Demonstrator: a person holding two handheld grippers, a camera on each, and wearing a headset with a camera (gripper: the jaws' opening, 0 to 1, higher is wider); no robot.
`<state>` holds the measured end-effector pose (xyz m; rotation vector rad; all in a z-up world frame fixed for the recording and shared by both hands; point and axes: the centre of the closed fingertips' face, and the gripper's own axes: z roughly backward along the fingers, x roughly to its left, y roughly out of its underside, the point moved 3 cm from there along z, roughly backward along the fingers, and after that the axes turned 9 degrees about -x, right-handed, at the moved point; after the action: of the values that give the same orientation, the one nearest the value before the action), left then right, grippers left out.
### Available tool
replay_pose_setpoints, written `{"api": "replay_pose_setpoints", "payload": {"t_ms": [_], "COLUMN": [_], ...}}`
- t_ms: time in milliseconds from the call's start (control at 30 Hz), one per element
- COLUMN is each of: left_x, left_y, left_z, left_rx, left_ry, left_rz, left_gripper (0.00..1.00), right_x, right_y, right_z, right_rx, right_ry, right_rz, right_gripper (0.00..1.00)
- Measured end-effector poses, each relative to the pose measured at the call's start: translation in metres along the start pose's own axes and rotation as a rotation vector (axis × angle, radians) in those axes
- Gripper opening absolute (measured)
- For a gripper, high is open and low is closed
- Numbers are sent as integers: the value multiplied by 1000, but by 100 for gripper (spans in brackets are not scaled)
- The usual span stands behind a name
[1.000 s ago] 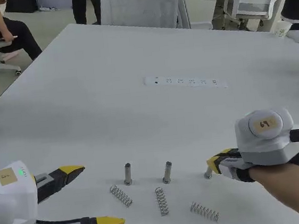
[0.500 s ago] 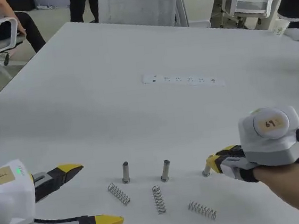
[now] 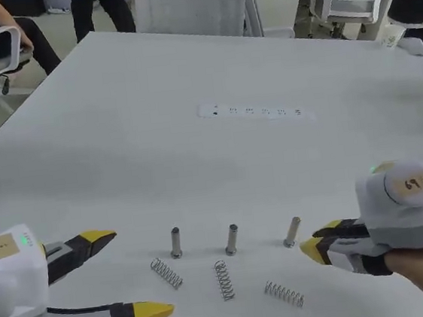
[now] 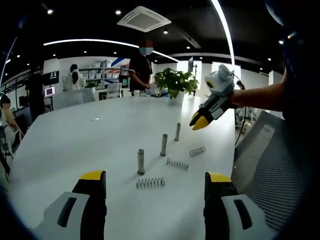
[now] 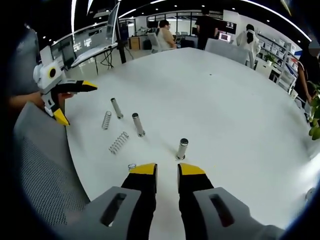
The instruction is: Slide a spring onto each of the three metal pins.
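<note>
Three short metal pins stand upright in a row on the white table: left pin, middle pin, right pin. In front of them lie three bare springs. My left gripper is open at the near left, empty, and faces the pins and springs. My right gripper hovers just right of the right pin, apart from it. Its jaws are nearly together with nothing between them.
A white power strip lies at mid-table beyond the pins. Office chairs and seated or standing people line the far edge. Bare tabletop surrounds the parts.
My right gripper has drawn back right and nearer to me, away from the right pin, which now stands free. The left gripper has held still.
</note>
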<state>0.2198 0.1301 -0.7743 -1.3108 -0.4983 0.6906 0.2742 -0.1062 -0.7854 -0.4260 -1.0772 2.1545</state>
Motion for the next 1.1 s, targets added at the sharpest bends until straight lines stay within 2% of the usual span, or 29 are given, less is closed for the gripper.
{"api": "replay_pose_setpoints", "payload": {"t_ms": [133, 300, 400, 633, 767, 1100], "left_x": [-1, -2, -1, 0, 0, 1], "left_y": [-1, -2, -2, -2, -1, 0], "left_z": [0, 0, 1, 3, 4, 3], "left_rx": [0, 1, -2, 0, 1, -4], "left_ry": [2, 4, 2, -4, -5, -7], "left_rz": [-1, -4, -4, -2, -1, 4], "left_gripper": [78, 78, 78, 78, 78, 78], "right_x": [15, 37, 44, 51, 53, 56], "right_y": [5, 11, 14, 22, 25, 30], "right_z": [-4, -13, -19, -30, -35, -42], "right_rx": [25, 76, 105, 172, 199, 260], "right_ry": [-68, -153, -185, -227, -235, -253], "right_rz": [17, 86, 120, 170, 205, 240], "right_gripper": [14, 14, 14, 13, 13, 12]}}
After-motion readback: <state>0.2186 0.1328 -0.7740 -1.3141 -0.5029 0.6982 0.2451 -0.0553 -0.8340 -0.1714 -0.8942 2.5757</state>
